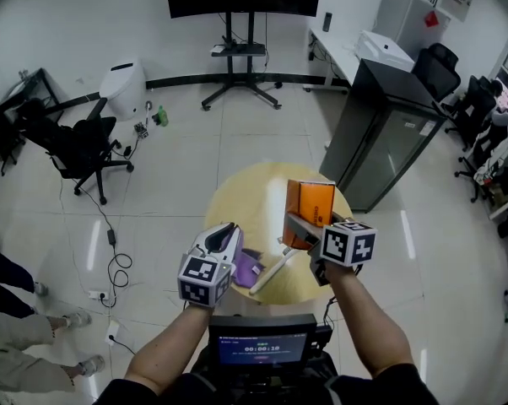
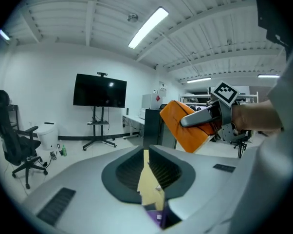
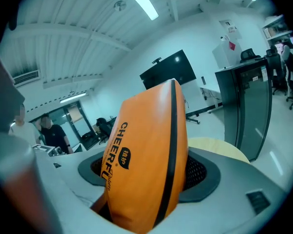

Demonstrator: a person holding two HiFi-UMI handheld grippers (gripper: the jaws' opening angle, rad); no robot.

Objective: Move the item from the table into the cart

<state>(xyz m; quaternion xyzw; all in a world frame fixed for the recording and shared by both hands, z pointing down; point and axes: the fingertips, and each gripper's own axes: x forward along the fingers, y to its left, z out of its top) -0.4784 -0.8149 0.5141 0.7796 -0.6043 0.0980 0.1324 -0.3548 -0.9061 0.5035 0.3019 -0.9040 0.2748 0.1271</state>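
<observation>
My right gripper [image 1: 300, 230] is shut on an orange snack bag [image 1: 311, 202], upright above the round wooden table [image 1: 237, 194]. In the right gripper view the orange snack bag [image 3: 146, 155] fills the gap of my right gripper [image 3: 151, 179], both pads pressed on its sides. My left gripper [image 1: 230, 233] stands to its left, its jaws nearly together on a flat purple and cream packet [image 1: 249, 267]. In the left gripper view the packet's [image 2: 148, 182] cream edge is pinched in my left gripper [image 2: 147, 178], and the orange bag [image 2: 185, 126] shows ahead in the right gripper [image 2: 205, 116].
A tall black cabinet [image 1: 391, 133] stands right of the table. A TV on a stand [image 1: 241, 53] is at the far wall, and an office chair [image 1: 78, 146] with floor cables at the left. A person's legs [image 1: 35, 332] show at the lower left. A small screen [image 1: 258, 346] sits below my arms.
</observation>
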